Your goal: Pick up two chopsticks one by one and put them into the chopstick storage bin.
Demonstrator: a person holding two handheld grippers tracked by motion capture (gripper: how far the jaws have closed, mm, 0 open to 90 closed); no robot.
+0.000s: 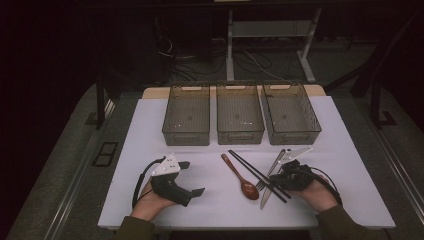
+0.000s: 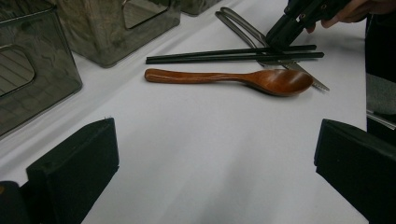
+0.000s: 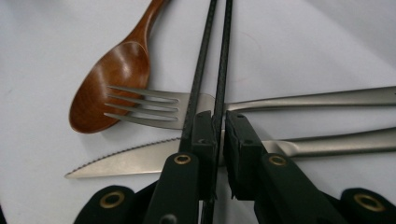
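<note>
The right claw [image 3: 217,140] has pinched one chopstick [image 3: 221,60] near the table's front edge; all three bins [image 1: 240,120] are empty.

We see a dim room, dark grey floor [image 1: 65,165], white desk legs [image 1: 231,45] behind, tangled cables [image 1: 250,60], white-topped table [image 1: 150,130].

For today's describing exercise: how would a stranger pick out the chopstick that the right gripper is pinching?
Start at the three bins; nearer lies cutlery. Two black chopsticks cross the fork and knife. The right gripper pinches one chopstick; its twin lies just outside.
</note>
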